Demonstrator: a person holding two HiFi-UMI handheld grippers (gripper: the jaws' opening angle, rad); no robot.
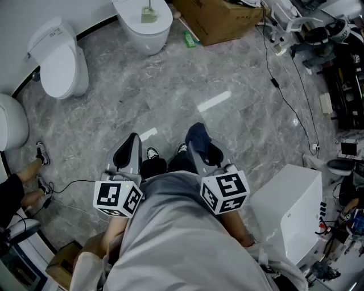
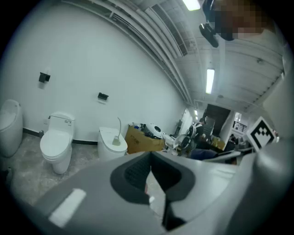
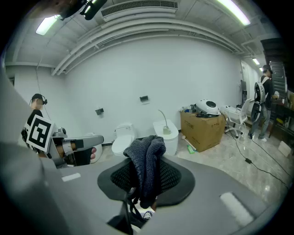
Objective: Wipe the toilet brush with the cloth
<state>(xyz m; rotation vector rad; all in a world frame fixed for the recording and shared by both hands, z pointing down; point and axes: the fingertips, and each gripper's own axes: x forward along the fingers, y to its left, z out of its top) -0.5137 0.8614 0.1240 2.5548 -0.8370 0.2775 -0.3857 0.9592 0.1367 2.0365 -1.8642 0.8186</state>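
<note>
**What does the room look like?**

A grey marbled floor (image 1: 170, 96) runs to a white wall, and three white toilets stand along that wall. The end toilet (image 1: 142, 28) is just beside a brown cardboard box (image 1: 219, 20). A person stands well back from the toilets, looking down, with a gripper in each hand at waist height.

**And the grippers?**

The left gripper (image 1: 131, 145) has its jaws closed together with nothing between them. The right gripper (image 1: 199, 149), just beside it, is clamped on a dark blue knitted cloth (image 1: 197, 135). The cloth bunches above the jaws and trails down between them.

**Where is the toilet brush?**

The toilet brush (image 1: 149, 12) rests on the closed lid of the end toilet, the one next to the box. Its head sits on the lid and its thin handle curves upward. It is well apart from both grippers and from the cloth.
</note>
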